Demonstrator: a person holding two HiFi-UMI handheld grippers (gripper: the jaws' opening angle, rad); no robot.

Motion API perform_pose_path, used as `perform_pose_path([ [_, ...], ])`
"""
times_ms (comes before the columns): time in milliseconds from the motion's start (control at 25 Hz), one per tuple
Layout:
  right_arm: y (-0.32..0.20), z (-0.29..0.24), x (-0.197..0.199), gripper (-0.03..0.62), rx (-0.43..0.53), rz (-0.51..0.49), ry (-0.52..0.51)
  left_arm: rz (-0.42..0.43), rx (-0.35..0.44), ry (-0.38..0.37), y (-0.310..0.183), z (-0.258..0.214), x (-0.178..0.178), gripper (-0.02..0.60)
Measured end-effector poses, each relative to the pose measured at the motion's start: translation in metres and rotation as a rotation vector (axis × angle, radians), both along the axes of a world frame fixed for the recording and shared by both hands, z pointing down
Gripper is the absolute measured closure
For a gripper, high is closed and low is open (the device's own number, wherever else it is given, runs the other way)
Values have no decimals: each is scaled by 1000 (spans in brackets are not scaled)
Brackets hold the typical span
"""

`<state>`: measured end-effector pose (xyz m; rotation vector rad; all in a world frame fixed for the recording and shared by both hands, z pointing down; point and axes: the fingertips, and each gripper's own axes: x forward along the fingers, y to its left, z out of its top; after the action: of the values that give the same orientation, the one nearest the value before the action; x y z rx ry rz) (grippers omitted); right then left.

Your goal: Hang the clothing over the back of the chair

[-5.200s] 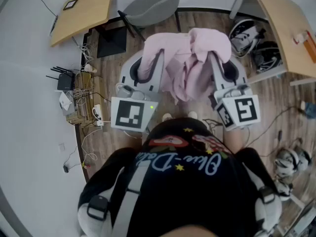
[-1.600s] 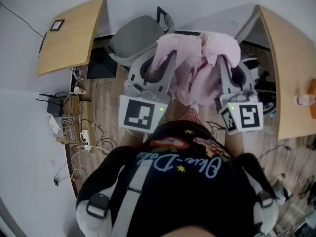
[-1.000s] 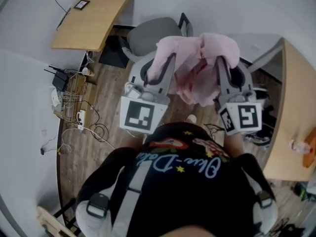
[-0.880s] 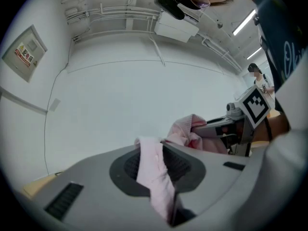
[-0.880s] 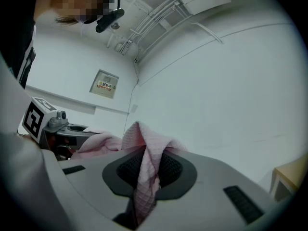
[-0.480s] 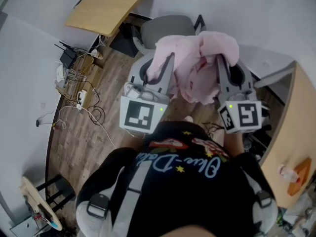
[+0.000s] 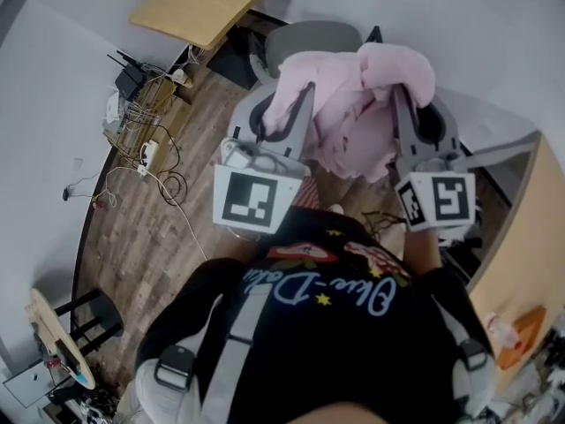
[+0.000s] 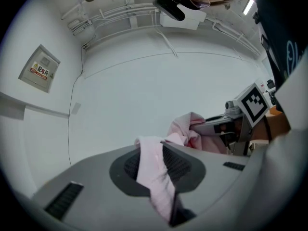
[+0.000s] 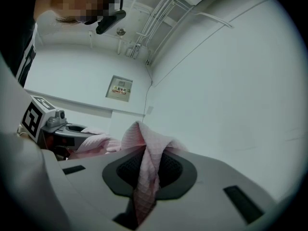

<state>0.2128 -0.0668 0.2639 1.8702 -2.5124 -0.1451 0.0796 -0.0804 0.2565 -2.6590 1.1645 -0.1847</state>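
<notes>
A pink garment (image 7: 349, 113) hangs bunched between my two grippers in the head view, held in the air in front of the person. My left gripper (image 7: 284, 104) is shut on its left part; pink cloth (image 8: 154, 170) runs between the dark pads. My right gripper (image 7: 408, 95) is shut on the right part, with a fold of pink fabric (image 9: 147, 170) pinched between its pads. A grey chair (image 7: 309, 42) stands just beyond the garment, its seat partly hidden by the cloth.
A wooden table (image 7: 207, 3) stands at the upper left, another desk (image 7: 538, 254) at the right edge. Cables and a power strip (image 7: 141, 153) lie on the wood floor at the left. A small stool (image 7: 66, 343) is at the lower left. White walls fill both gripper views.
The view has swung round: the chair, tables and floor have shifted across the picture. Both grippers keep the pink garment raised between them, and now the chair sits right behind it.
</notes>
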Motion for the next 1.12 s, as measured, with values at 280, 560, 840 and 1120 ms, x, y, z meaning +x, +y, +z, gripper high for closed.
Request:
perform_pose_path([
  [280,-32,2,-2,549,-7,-15,11,-17,-2,14,-29,4,-3,525],
  [560,-88,-6,-14,549,-9,-27,29,-33,-2,28,-82,-3,-16,525],
  [840,-109,7,-13,549,-15,-15,35,-30,11,12,-104,6,-15,525],
  [1120,-137,31,-1,549,-53,13,31,-31,-14,19,-133,25,-6,525],
])
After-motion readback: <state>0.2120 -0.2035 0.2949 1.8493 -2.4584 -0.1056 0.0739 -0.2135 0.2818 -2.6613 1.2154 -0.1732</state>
